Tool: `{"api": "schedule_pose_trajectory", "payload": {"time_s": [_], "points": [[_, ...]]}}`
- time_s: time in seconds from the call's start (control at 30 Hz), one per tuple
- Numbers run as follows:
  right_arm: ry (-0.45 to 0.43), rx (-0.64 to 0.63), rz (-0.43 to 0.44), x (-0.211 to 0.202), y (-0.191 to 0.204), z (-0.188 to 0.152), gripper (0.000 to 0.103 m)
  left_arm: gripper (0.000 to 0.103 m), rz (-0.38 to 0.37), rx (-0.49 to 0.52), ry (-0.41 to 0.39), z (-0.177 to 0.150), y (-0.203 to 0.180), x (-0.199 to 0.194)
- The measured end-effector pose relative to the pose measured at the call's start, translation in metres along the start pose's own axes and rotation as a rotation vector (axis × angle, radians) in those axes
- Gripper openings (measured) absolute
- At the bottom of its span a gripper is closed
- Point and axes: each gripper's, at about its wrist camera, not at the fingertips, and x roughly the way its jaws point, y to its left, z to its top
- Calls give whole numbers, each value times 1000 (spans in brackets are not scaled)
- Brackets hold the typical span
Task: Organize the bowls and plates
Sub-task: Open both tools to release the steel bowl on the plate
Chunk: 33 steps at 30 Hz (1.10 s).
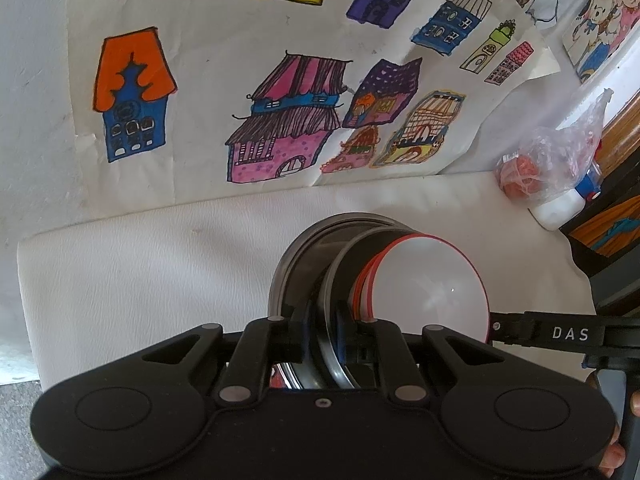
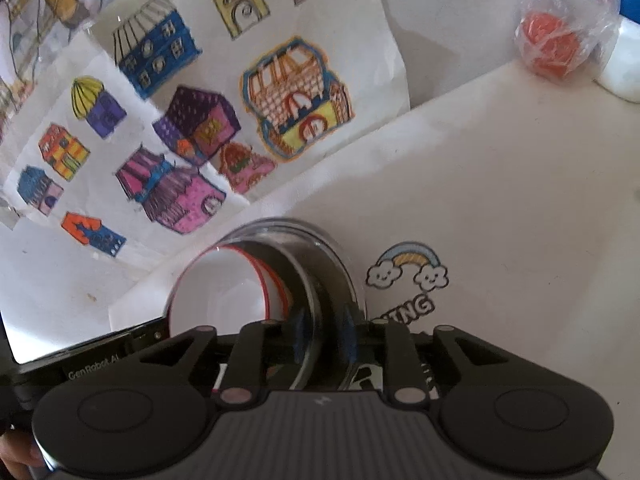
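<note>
Resting on a white padded surface (image 1: 160, 264) below a wall of children's house drawings (image 1: 280, 120): nested steel bowls (image 1: 304, 248), red-rimmed plates (image 1: 432, 284) inside. Left gripper (image 1: 322, 332) clamps a bowl rim; right gripper (image 2: 324, 332) straddles another, pads slightly apart.

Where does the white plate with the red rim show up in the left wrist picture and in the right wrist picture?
Left wrist view: the red-rimmed white plate is right of centre, low, against the metal bowls.
Right wrist view: the same plate is left of centre, low, left of the bowls.
Shared landmark: the pink house drawing on the paper behind.
</note>
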Motion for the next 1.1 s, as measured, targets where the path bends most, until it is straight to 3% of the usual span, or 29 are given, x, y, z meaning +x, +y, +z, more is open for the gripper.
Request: {"api": "schedule_pose_trajectory", "payload": {"time_s": [0.07,0.17,0.4,0.47,0.7,0.8,0.83,0.9,1.1], "points": [[-17,3,-10,-3,-3,1,41,19,6,-1,-15,1,0,-3],[-23,17,4,-5,-8,0,46,24,9,-5,-42,3,2,-9],[-34,21,2,-9,-9,-3,49,34,18,-16,-56,3,6,-15],[-40,24,4,-11,-9,-4,50,42,14,-17,-66,2,6,-19],[-55,28,10,-18,-11,-6,54,44,21,-19,-84,2,5,-24],[-72,32,14,-23,-12,-7,61,47,26,-18,-93,1,5,-26],[-75,31,19,-24,-12,-7,68,51,28,-18,-100,1,5,-28],[-77,40,45,-28,-13,-8,72,63,7,-19,-107,0,5,-32],[-103,23,54,-41,-8,-15,80,67,3,-2,-139,-3,-3,-44]]}}
